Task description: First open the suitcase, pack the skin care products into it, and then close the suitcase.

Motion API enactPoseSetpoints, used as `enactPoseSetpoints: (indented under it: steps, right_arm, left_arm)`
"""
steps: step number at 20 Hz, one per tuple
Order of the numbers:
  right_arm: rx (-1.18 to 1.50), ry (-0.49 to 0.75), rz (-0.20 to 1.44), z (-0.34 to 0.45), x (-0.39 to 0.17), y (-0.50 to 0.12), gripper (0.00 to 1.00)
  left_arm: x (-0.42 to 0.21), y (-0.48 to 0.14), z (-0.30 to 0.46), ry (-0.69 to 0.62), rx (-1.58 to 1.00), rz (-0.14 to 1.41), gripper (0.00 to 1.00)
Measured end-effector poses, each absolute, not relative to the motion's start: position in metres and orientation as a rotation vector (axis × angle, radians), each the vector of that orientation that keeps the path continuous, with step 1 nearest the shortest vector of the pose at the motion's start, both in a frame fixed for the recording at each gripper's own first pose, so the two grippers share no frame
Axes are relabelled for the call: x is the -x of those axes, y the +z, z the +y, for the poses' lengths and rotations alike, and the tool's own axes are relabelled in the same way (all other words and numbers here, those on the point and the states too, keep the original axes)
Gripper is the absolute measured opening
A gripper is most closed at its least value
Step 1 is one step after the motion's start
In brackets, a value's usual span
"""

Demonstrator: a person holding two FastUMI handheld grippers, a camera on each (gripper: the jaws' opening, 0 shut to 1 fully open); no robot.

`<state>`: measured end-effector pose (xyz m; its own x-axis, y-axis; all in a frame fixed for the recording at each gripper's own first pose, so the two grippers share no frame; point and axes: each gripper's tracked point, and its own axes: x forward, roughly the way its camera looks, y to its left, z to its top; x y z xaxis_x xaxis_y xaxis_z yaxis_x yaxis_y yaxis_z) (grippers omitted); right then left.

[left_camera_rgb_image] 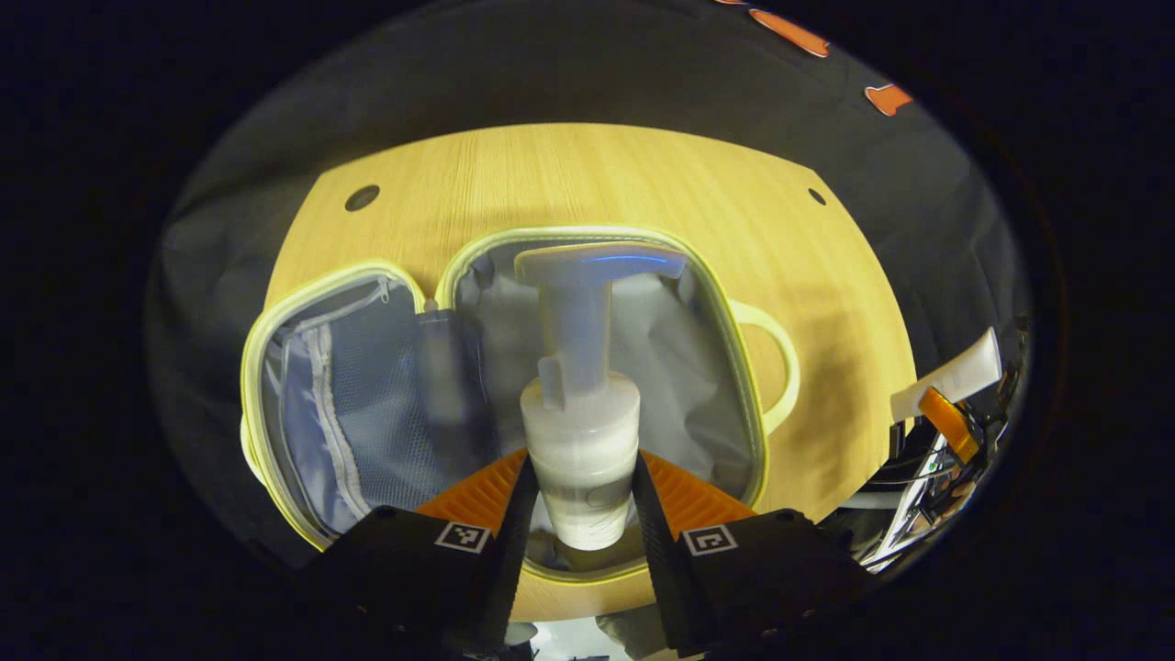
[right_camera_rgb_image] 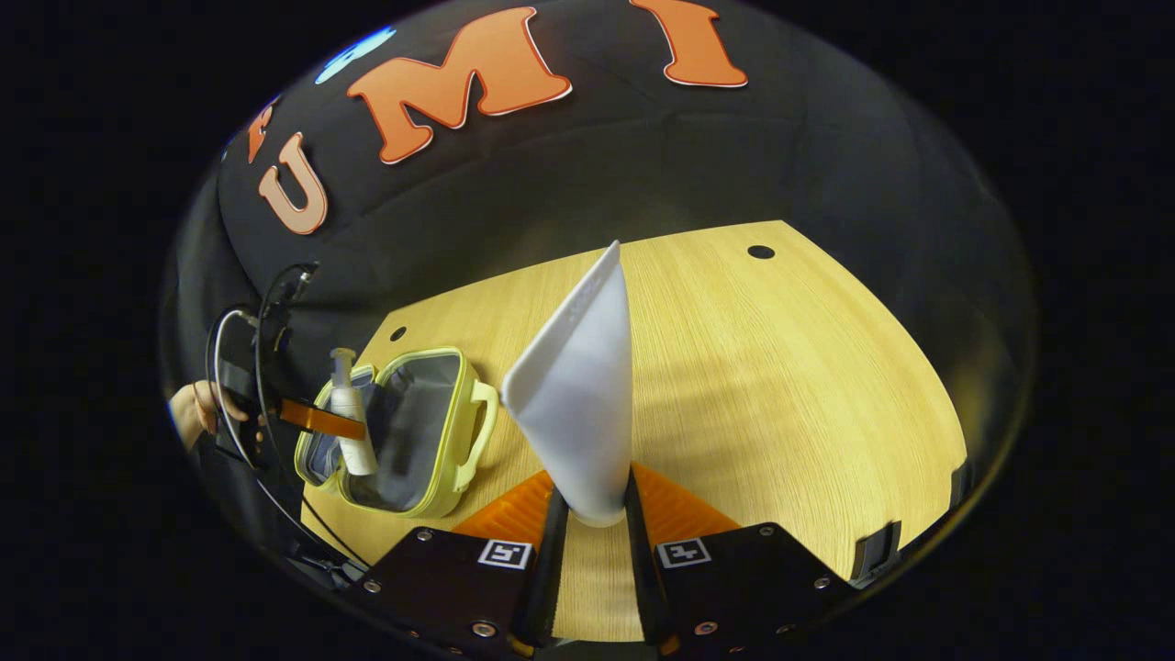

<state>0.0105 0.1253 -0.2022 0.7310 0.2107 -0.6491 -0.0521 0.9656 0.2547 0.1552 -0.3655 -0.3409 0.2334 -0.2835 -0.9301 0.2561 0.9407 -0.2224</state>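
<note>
Yellow-trimmed suitcase (left_camera_rgb_image: 514, 395) lying open on wooden table (left_camera_rgb_image: 826, 303). L gripper (left_camera_rgb_image: 578, 514) clamping pump bottle (left_camera_rgb_image: 578, 431) over it; R gripper (right_camera_rgb_image: 592, 514) pinching white tube (right_camera_rgb_image: 578, 386).

The right gripper (right_camera_rgb_image: 592, 514) had its jaws pressed on a white tube (right_camera_rgb_image: 578, 404), crimped end pointing up and away over the wooden worktop (right_camera_rgb_image: 780, 395). Far off to the left, the open suitcase (right_camera_rgb_image: 431, 441) lay flat, and the other gripper (right_camera_rgb_image: 321, 422) held a pump bottle (right_camera_rgb_image: 351, 418) above it.
</note>
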Motion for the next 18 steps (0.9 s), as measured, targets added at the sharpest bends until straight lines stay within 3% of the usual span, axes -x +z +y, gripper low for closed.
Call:
enactPoseSetpoints:
  steps: [1, 2, 13, 16, 18]
  right_arm:
    - [-0.226, 0.142, 0.745, 0.125, -0.009, -0.203, 0.31]
    - [-0.223, 0.138, 0.753, 0.126, -0.006, -0.205, 0.36]
    - [-0.220, 0.132, 0.770, 0.133, -0.003, -0.202, 0.36]
    - [-0.213, 0.151, 0.770, 0.142, -0.003, -0.195, 0.36]
    - [-0.200, 0.174, 0.770, 0.150, -0.005, -0.185, 0.36]
  left_arm:
    - [-0.154, -0.349, -0.366, -0.377, 0.026, 1.311, 0.61]
    - [-0.153, -0.356, -0.366, -0.379, 0.026, 1.337, 0.61]
    - [-0.164, -0.384, -0.368, -0.380, 0.037, 1.375, 0.65]
    - [-0.168, -0.370, -0.377, -0.387, 0.049, 1.317, 1.00]
    - [-0.174, -0.353, -0.376, -0.377, 0.034, 1.226, 0.99]
